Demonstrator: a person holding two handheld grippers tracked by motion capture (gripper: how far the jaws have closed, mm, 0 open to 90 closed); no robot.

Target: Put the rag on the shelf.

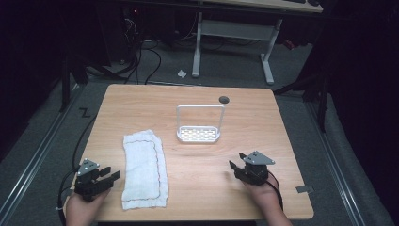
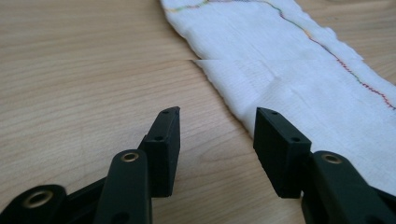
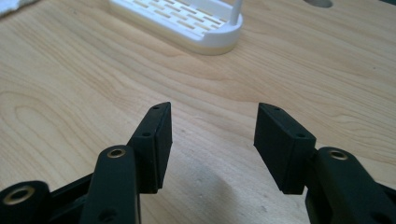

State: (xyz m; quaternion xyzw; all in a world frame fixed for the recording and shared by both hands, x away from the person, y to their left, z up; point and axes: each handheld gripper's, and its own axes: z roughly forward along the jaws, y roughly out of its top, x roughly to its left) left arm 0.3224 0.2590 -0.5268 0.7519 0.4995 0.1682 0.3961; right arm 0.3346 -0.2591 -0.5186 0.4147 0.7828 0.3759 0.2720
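High view, near edge: left gripper (image 1: 109,175) and right gripper (image 1: 236,167) rest low over the wooden table (image 1: 263,117), one at each near corner, both with jaws spread wide and nothing between them.
Towel: the white towel (image 1: 143,169) lies folded flat just beside the left gripper; in the left gripper view its hem (image 2: 243,116) sits right by the far jaw.
Step in hand: likely a first grasp of the towel; best to slide one jaw under the near hem, pinch all layers, and bring the right gripper across to a second corner.
Rack: a white rack (image 1: 199,134) stands mid-table, well apart from the towel.
Hard to tell: layer count of the towel; the dark round mark (image 1: 224,99) behind the rack.
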